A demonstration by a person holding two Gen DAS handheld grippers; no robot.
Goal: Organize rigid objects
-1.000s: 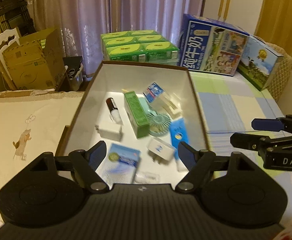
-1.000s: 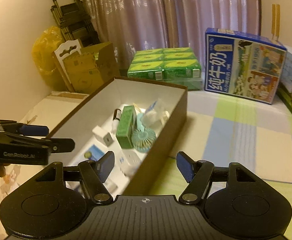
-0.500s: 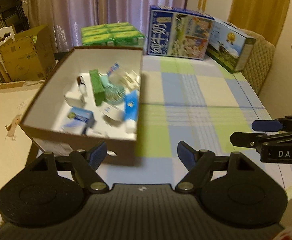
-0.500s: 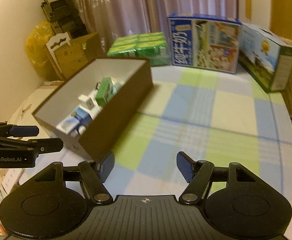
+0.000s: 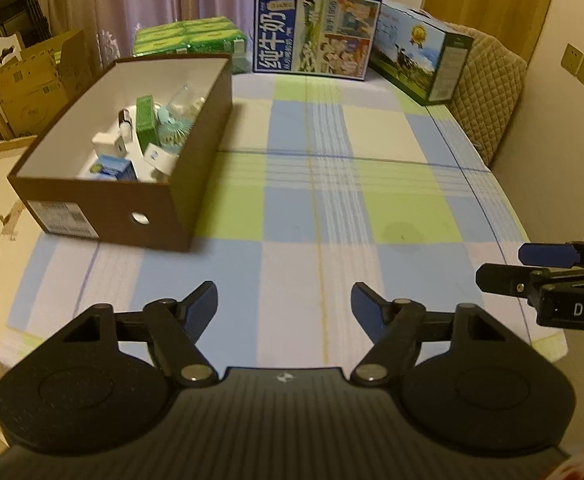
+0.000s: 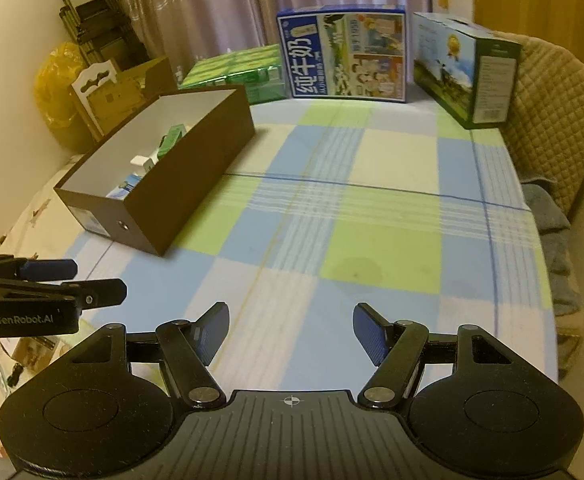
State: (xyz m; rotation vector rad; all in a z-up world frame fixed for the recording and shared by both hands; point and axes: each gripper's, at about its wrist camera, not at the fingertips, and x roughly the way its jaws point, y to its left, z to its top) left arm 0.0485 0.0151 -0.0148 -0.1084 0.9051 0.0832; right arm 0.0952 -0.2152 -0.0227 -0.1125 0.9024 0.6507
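Observation:
A brown cardboard box (image 5: 104, 208) with a white inside stands on the left of the checked tablecloth (image 5: 332, 208). In it lie a green carton (image 5: 145, 118), a small teal fan (image 5: 174, 133), a white adapter (image 5: 107, 145), a blue-and-white packet (image 5: 108, 168) and other small items. My left gripper (image 5: 284, 304) hovers over the cloth's near part, right of the box, its jaws closing with nothing between them. My right gripper (image 6: 291, 322) is open and empty over the cloth; the box (image 6: 164, 196) lies far to its left. Each gripper shows in the other's view.
A blue milk carton case (image 5: 312, 36), a second printed case (image 5: 416, 56) and green shrink-wrapped packs (image 5: 188, 38) line the table's far edge. A quilted chair back (image 5: 488, 88) stands at the right. Cardboard boxes (image 5: 28, 80) and curtains are beyond the left side.
Both grippers have drawn back and to the right, away from the box. The box, first right under the left gripper, now sits far left. The left jaws have narrowed slightly.

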